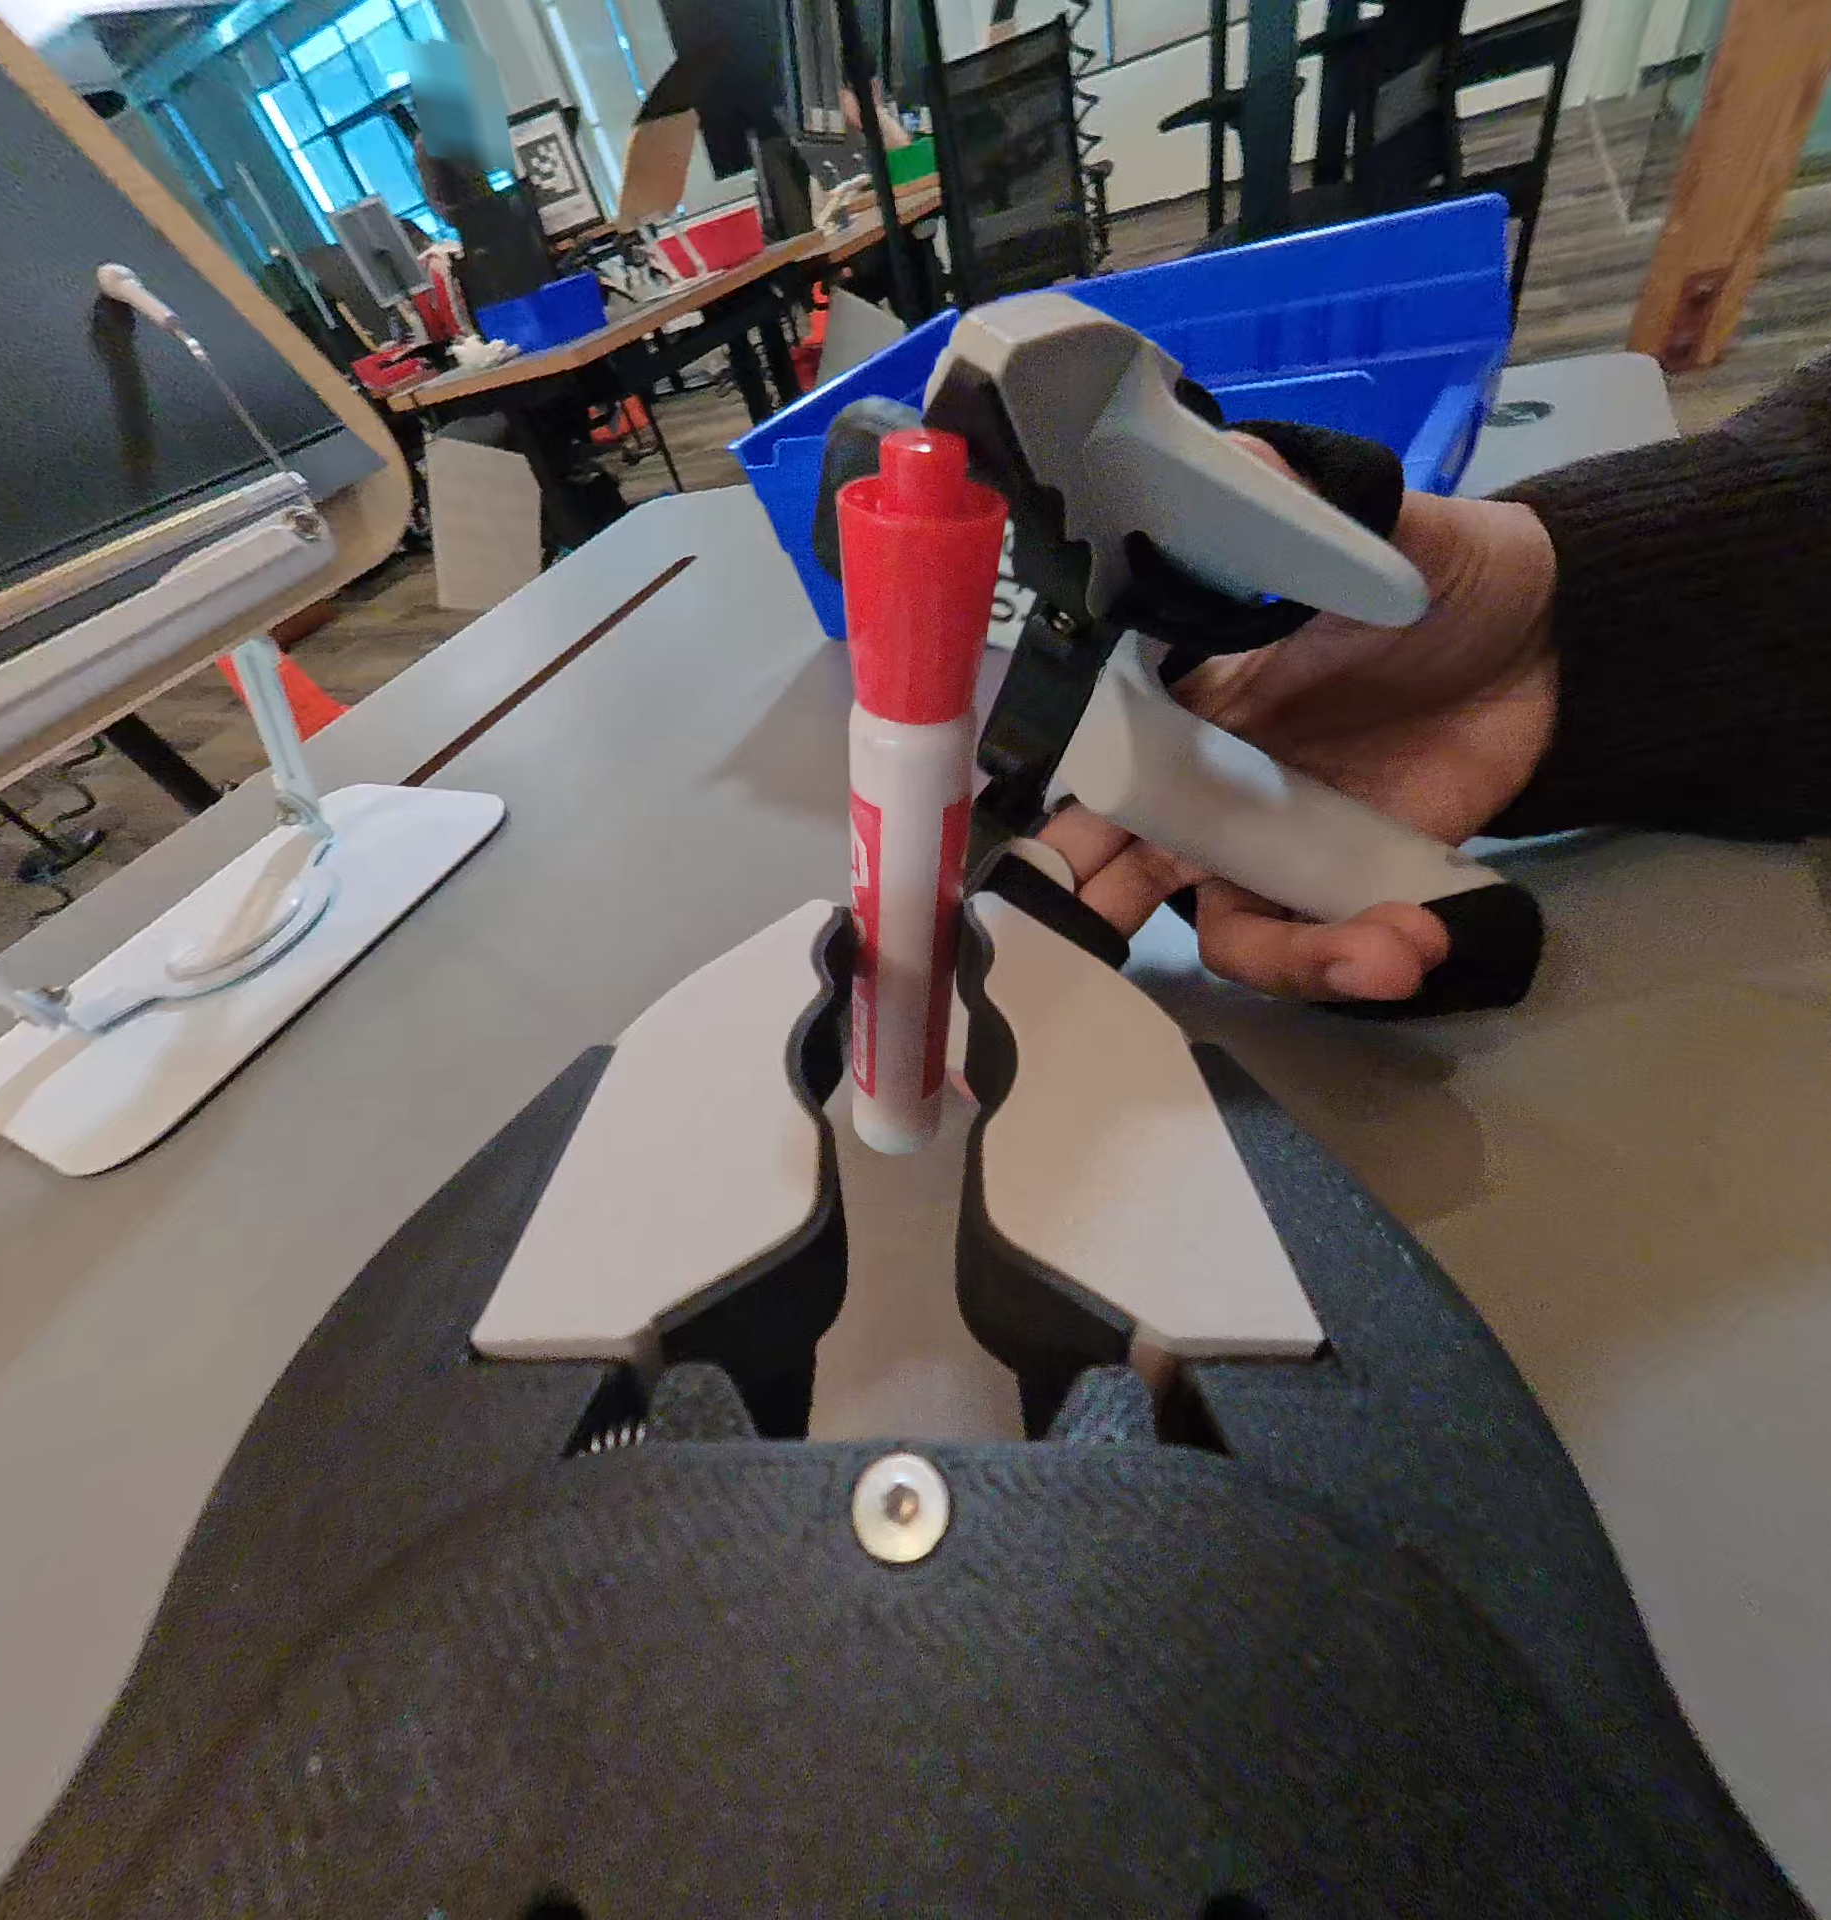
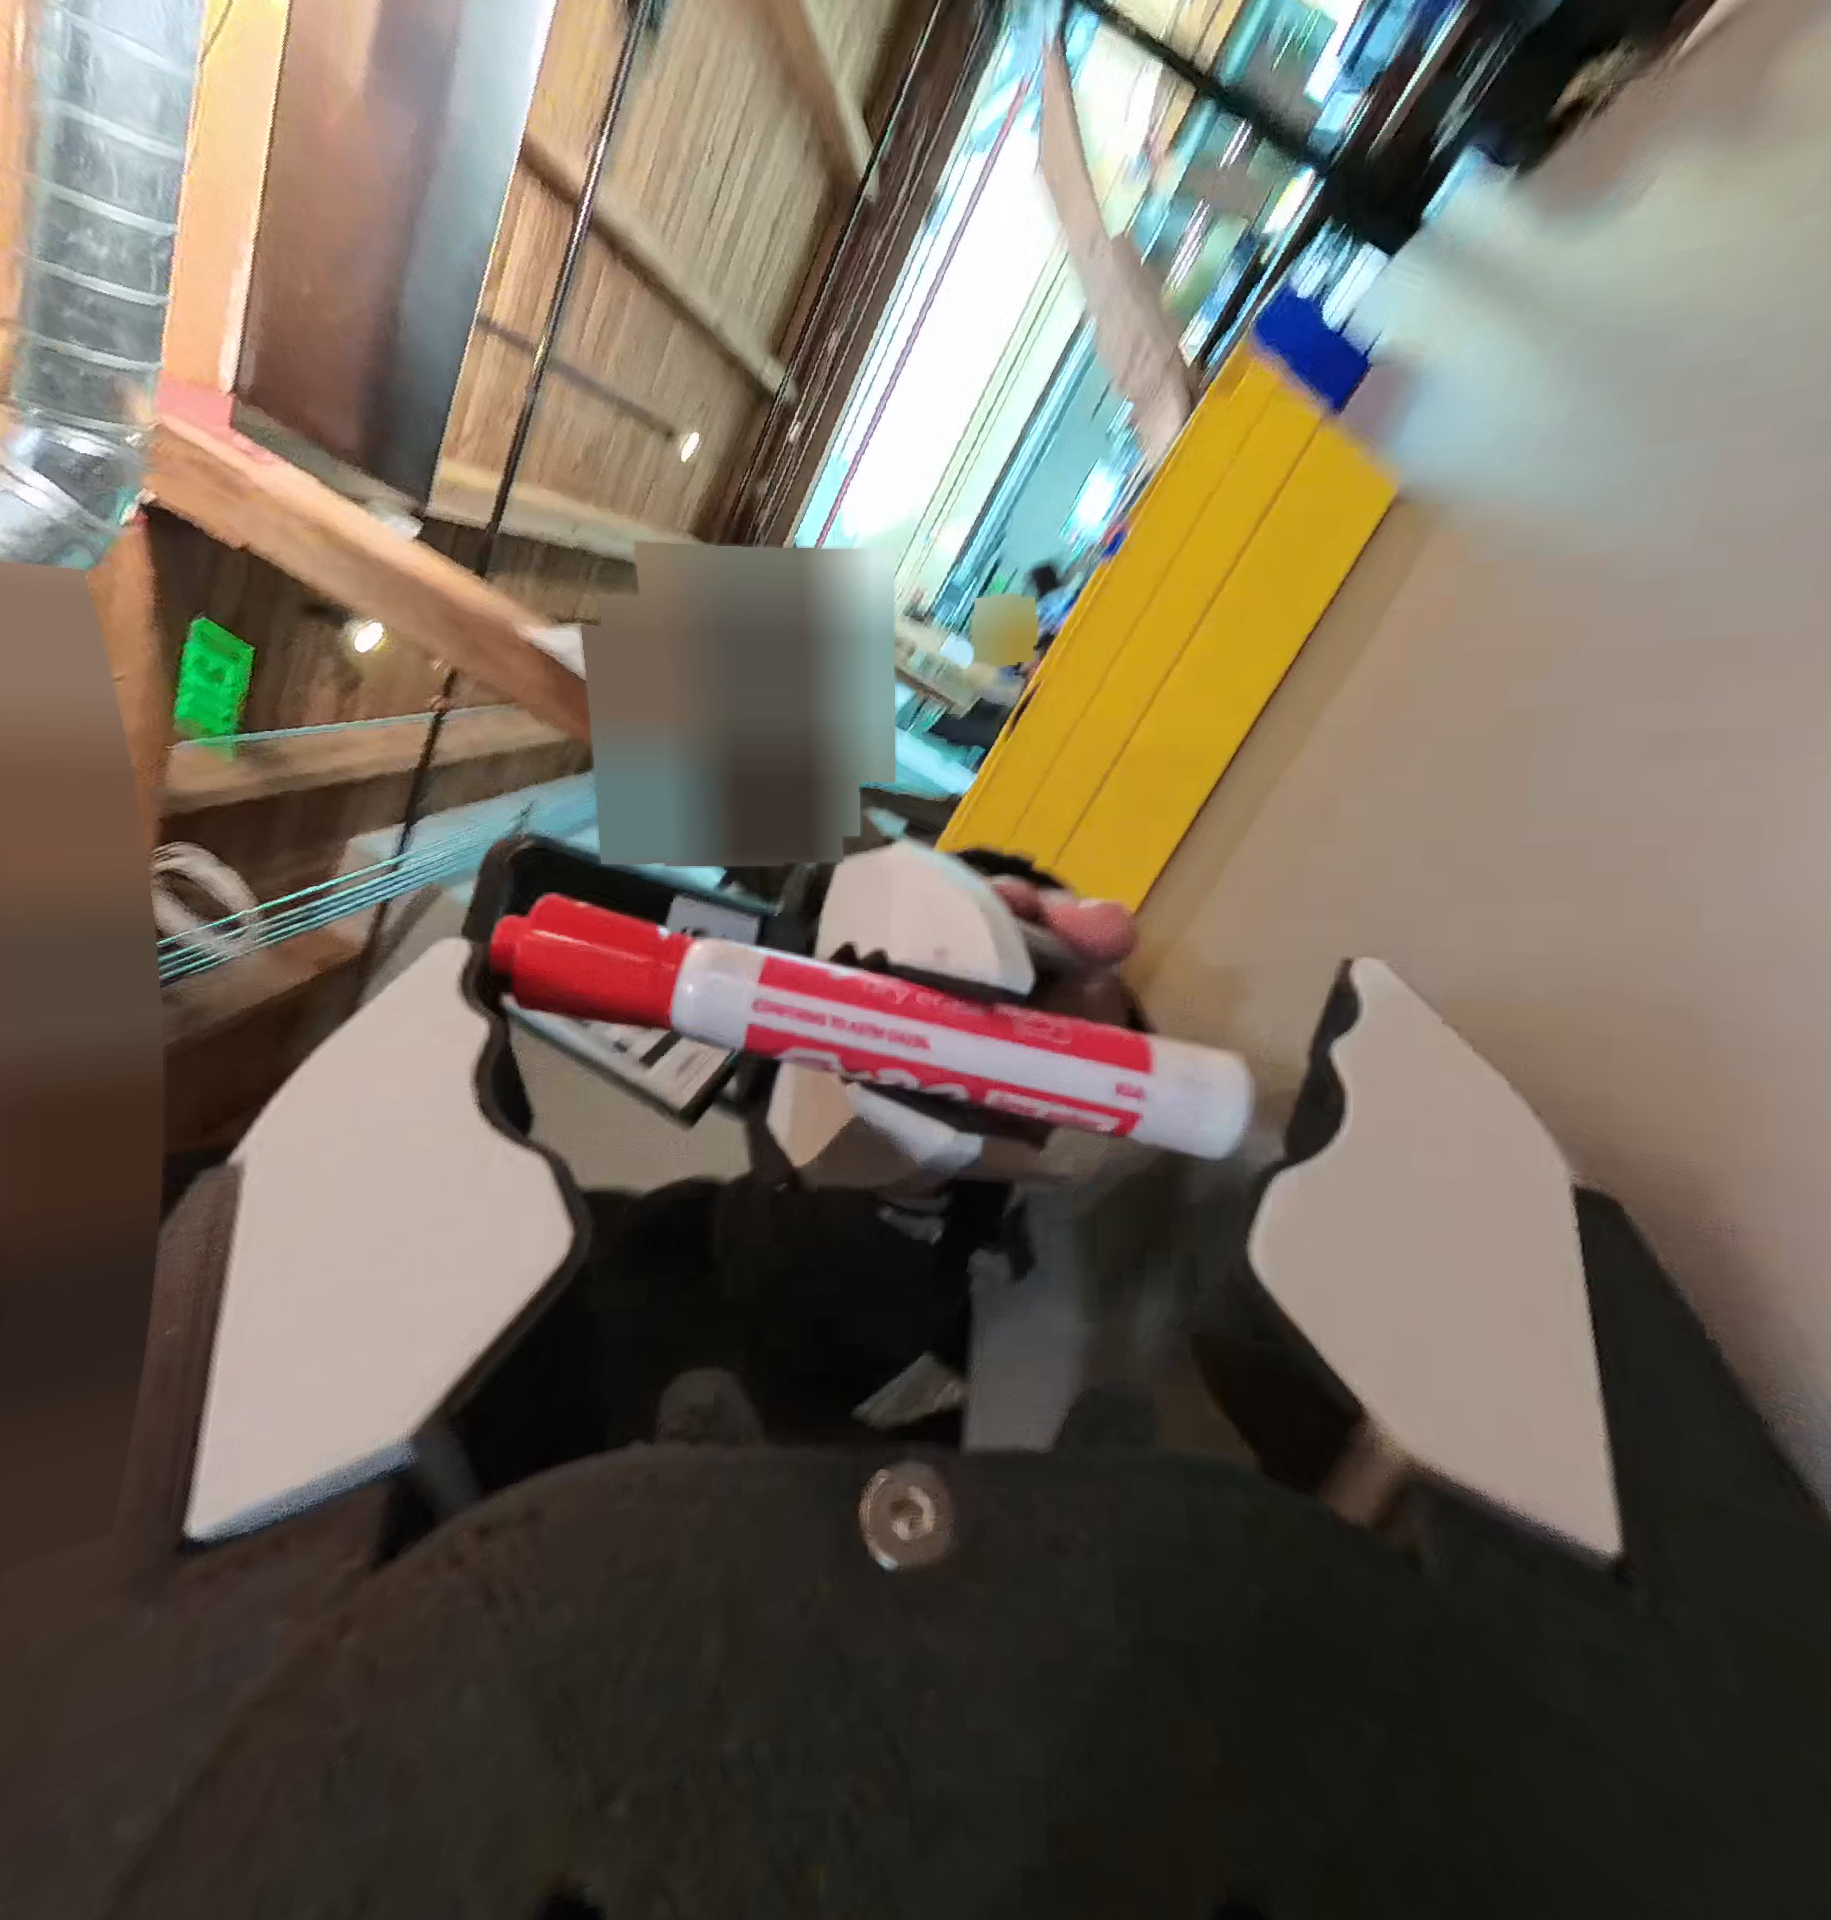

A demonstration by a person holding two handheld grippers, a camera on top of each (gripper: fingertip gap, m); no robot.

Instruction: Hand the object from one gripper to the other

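A red-capped white marker stands upright above the grey table, and my left gripper is shut on its lower barrel. My right gripper, held by a hand coming in from the right, has its fingers on either side of the red cap. In the right wrist view the marker lies crosswise between the wide-open fingers of my right gripper. The cap sits close to the left fingertip. The left gripper's white fingers clamp the barrel behind it.
A blue bin stands on the table behind the right gripper. A screen on a white stand is at the left. A yellow panel shows behind in the right wrist view. Desks and chairs fill the room beyond.
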